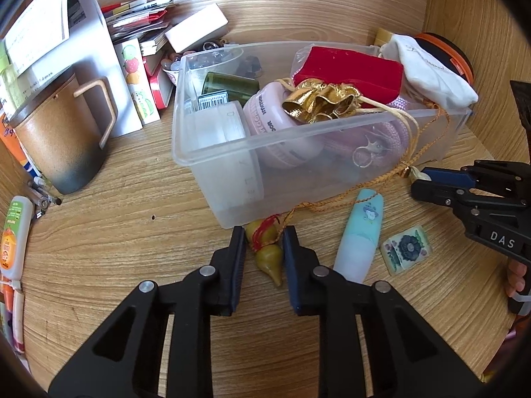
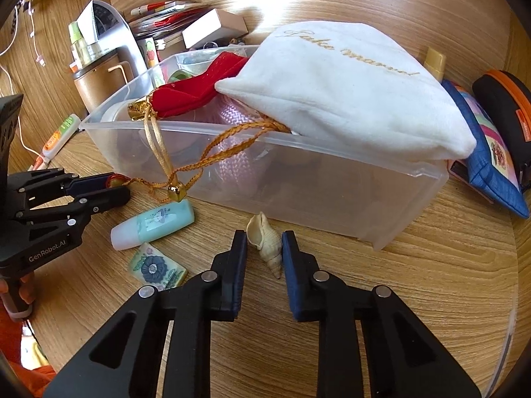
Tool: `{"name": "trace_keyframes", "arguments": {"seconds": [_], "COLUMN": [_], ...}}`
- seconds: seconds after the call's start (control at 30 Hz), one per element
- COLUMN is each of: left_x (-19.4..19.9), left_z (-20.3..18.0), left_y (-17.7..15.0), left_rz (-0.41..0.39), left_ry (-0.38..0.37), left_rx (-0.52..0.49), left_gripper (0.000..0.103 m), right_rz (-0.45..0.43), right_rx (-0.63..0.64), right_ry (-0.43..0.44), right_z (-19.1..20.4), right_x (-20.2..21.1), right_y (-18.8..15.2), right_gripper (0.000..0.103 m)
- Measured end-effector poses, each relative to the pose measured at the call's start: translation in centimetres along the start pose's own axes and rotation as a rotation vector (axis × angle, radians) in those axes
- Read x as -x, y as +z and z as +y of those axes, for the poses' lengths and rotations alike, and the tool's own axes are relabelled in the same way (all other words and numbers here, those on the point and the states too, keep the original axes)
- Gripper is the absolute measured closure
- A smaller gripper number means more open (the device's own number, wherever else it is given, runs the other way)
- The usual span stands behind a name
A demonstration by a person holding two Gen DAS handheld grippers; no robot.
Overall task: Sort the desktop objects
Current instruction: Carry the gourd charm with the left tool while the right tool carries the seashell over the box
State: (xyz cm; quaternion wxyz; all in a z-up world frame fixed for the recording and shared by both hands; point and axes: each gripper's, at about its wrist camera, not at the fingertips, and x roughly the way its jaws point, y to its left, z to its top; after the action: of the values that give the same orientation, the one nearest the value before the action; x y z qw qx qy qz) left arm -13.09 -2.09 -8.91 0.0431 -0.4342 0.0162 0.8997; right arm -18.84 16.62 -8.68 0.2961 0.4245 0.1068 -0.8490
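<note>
A clear plastic bin (image 1: 212, 165) (image 2: 332, 179) on the wooden desk holds a red pouch (image 1: 351, 69), a gold pouch (image 1: 315, 102), a white pouch (image 2: 348, 89) and jars. My left gripper (image 1: 264, 238) has its jaws on both sides of an olive gourd charm (image 1: 270, 255) with a red thread, close against it. My right gripper (image 2: 264, 242) has its jaws around a cream spiral seashell (image 2: 265, 245), touching it. A mint tube (image 1: 360, 235) (image 2: 156, 225) and a flower tile (image 1: 406, 248) (image 2: 156, 268) lie between the grippers.
A brown mug (image 1: 63, 139), books and boxes (image 1: 195, 28) stand at the back left. A blue pouch (image 2: 488, 165) and a black-orange case (image 2: 507, 112) lie right of the bin. A gold cord (image 2: 186, 172) hangs over the bin's front wall. Pens (image 1: 43, 195) lie at the left.
</note>
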Motion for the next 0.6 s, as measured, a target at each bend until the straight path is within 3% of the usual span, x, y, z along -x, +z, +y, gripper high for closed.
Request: {"name": "trace_keyframes", "arguments": {"seconds": [0.6], "left_x": [3.9], "left_z": [-0.3], "left_y": [0.4], "left_rz": [-0.081], "left_ry": [-0.049], "left_rx": [0.02], "left_gripper": [0.081], "right_rz": [-0.068], "right_rx": [-0.024], "right_ry": [0.036], "right_z": [0.5], "right_x": [3.4], "right_y": [-1.3], "right_gripper": [0.084]}}
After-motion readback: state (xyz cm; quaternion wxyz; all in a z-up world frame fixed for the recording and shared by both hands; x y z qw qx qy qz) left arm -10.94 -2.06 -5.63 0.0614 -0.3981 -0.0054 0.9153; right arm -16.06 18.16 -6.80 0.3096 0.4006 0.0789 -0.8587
